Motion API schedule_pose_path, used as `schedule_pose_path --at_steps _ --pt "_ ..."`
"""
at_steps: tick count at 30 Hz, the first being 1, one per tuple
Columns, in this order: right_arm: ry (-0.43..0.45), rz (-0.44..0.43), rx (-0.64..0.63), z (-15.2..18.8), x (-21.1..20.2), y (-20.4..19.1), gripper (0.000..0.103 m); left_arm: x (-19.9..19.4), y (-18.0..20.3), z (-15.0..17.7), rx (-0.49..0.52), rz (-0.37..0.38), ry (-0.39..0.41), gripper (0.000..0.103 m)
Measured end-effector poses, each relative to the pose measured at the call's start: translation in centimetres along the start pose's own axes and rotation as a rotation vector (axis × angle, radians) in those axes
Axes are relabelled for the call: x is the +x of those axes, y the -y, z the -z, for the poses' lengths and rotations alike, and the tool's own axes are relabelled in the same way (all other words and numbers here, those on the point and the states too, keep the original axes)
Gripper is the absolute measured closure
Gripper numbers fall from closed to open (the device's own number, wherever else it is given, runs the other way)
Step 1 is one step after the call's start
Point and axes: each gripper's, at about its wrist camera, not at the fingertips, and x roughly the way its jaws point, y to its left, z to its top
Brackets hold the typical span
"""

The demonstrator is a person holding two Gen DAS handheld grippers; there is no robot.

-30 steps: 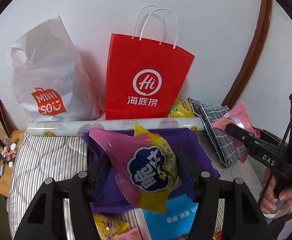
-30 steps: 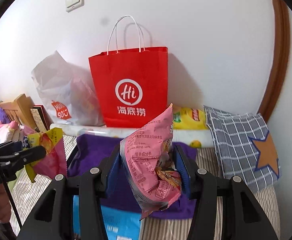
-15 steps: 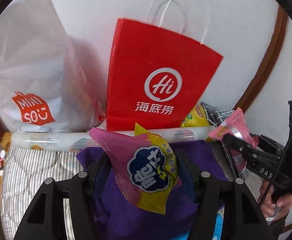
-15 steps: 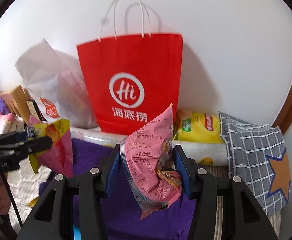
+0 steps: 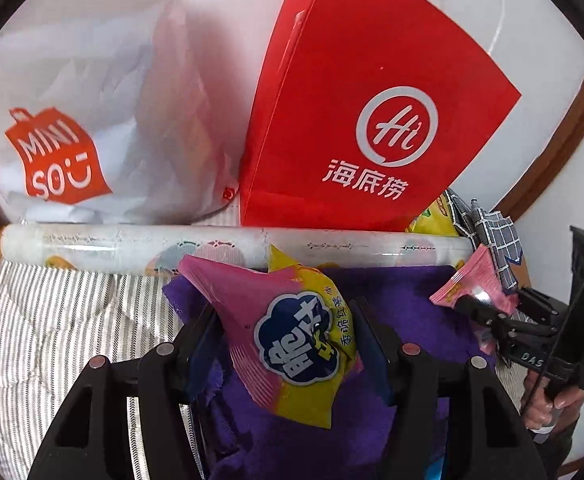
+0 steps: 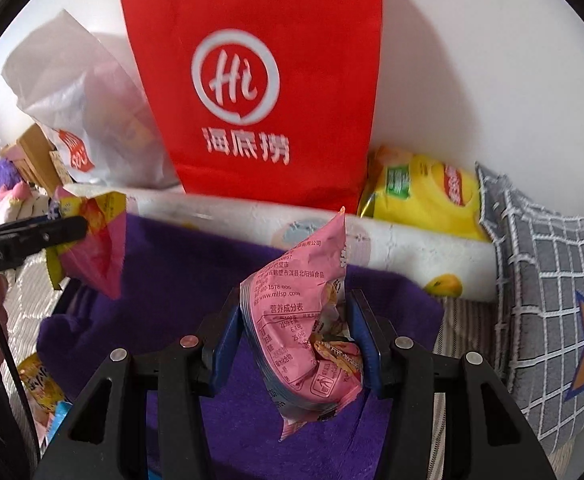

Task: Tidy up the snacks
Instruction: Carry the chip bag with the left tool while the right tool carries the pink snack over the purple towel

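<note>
A pink-and-yellow snack packet [image 5: 292, 344] hangs clamped between the jaws of the left gripper [image 5: 287, 344], while the right gripper [image 6: 298, 336] is closed on a pale pink snack pouch [image 6: 304, 320], both carried above a purple cloth [image 6: 179, 280] spread over a striped bed cover [image 5: 63, 320]. Each tool also shows at the edge of the other's view, its packet hanging clear of the cloth and well apart from the other. The step in hand looks like bringing the two snacks toward the bags at the wall (which bag is meant cannot be told). To do it well, each packet should be lifted above a bag's rim before the jaws part, one hand at a time, so the crinkly film does not snag on the paper edge or tip the bag. Behind the cloth lies a long printed roll [image 5: 231, 244], and behind that a red paper bag [image 5: 372, 120] with white cord handles stands beside a white plastic shopping bag [image 5: 91, 120]. A yellow bag of chips [image 6: 424, 192] and a grey checked cushion [image 6: 548, 280] with an orange star rest to the right against the white wall [image 6: 472, 60]. More snacks [image 6: 37, 380] lie at the cloth's near left edge
</note>
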Motion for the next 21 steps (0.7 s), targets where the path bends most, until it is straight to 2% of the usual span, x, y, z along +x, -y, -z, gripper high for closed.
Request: schedule_pose_path --at_steps 5,21 --pt "-0.058 -0.005 -0.003 0.6 2.0 0.0 0.052 0.9 0.3 0.2 0.012 -0.012 -0.029 0.043" --pt "-0.096 -0.015 -0.003 1.2 4.1 -0.4 0.052 2.9 0.8 0.7 0.021 -0.032 -0.076 0.042"
